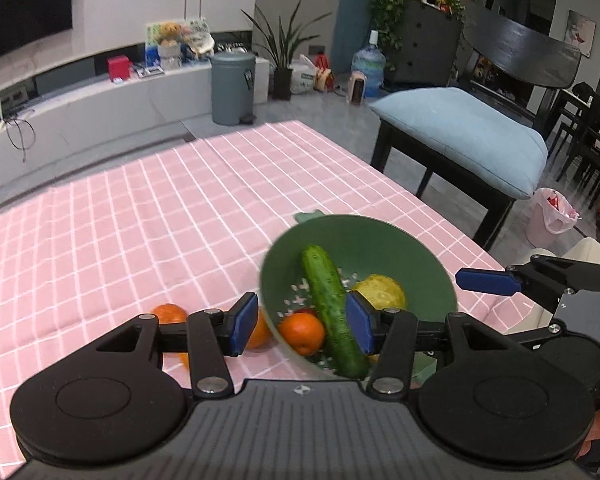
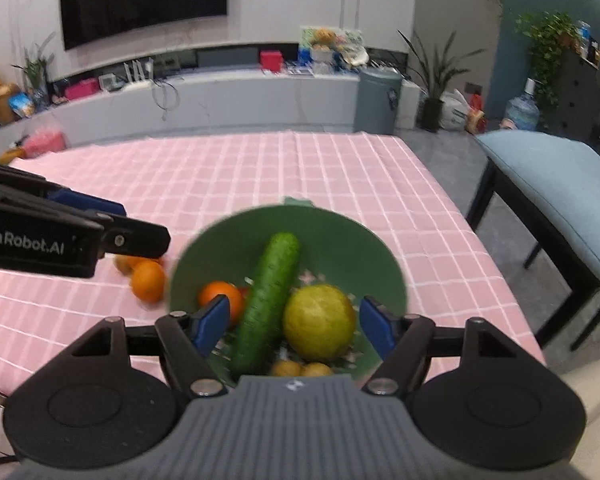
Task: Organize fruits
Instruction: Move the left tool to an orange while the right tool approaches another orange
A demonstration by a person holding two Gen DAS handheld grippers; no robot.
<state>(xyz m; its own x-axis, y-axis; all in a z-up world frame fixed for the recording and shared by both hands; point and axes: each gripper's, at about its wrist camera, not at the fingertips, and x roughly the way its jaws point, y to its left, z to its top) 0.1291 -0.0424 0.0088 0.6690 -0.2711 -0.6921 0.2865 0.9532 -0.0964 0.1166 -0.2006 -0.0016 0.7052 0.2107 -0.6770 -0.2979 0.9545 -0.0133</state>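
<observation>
A green bowl point(image 2: 340, 220) stands on the pink checked cloth. In it lie a cucumber point(image 2: 268, 300), a large yellow citrus point(image 2: 320, 322), an orange point(image 2: 220, 294) and two small yellow fruits point(image 2: 300, 369). My right gripper point(image 2: 294, 326) hovers over the bowl, open, its pads clear of the fruit. The left gripper point(image 1: 302, 326) is open above the bowl's point(image 1: 380, 228) left rim, holding nothing. Two oranges point(image 2: 148, 280) lie on the cloth left of the bowl, also seen in the left wrist view as oranges point(image 1: 170, 314). A blue finger point(image 1: 486, 282) of the right gripper shows at the right.
A dark chair with a blue cushion point(image 2: 548, 184) stands close to the table's right edge. The pink cloth point(image 1: 140, 220) stretches away behind and left of the bowl. A grey bin point(image 1: 233, 88) and a low shelf sit on the floor beyond the table.
</observation>
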